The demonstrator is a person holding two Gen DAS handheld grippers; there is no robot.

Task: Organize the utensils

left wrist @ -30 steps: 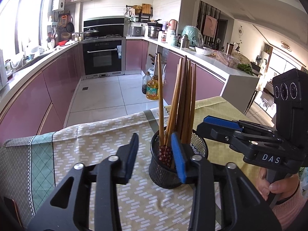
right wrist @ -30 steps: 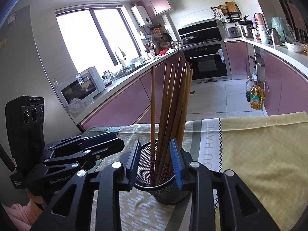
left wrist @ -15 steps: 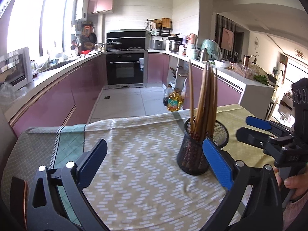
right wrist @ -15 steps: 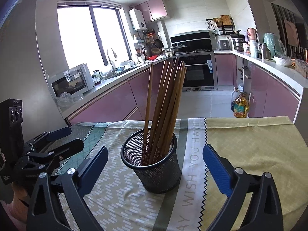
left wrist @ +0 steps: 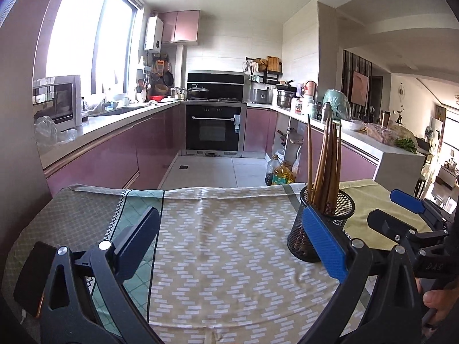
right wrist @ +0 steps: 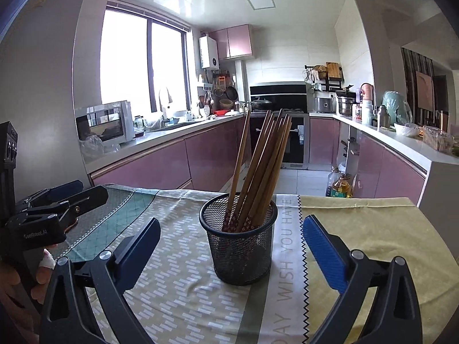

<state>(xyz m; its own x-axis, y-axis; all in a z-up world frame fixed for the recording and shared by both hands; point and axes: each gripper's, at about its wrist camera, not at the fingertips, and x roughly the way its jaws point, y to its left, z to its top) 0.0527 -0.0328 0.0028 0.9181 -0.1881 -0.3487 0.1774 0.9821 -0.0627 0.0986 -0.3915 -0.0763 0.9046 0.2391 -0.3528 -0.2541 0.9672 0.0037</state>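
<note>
A black mesh holder (right wrist: pixel 241 246) full of brown wooden chopsticks (right wrist: pixel 258 166) stands upright on the patterned tablecloth (right wrist: pixel 358 229). My right gripper (right wrist: pixel 231 222) is open wide, and the holder sits ahead of it between the lines of its two fingers, clear of both blue pads. My left gripper (left wrist: pixel 231 212) is also open wide over bare cloth with nothing between its fingers. From the left wrist, the holder (left wrist: pixel 335 212) and chopsticks (left wrist: pixel 324 166) show just behind the right finger. Each gripper appears in the other's view: right gripper (left wrist: pixel 387 209), left gripper (right wrist: pixel 86 190).
The table's far edge (left wrist: pixel 200 190) drops to a tiled kitchen floor, where oil bottles (right wrist: pixel 340 185) stand. Pink cabinets line both sides, with an oven (left wrist: pixel 215 132) at the back and a microwave (right wrist: pixel 106 123) on the left counter. A hand (left wrist: pixel 433 301) grips the right tool's handle.
Both grippers' jaws went from narrow to wide open. Both drew back from the holder. The left one swung left, so the holder now sits at its right side.
</note>
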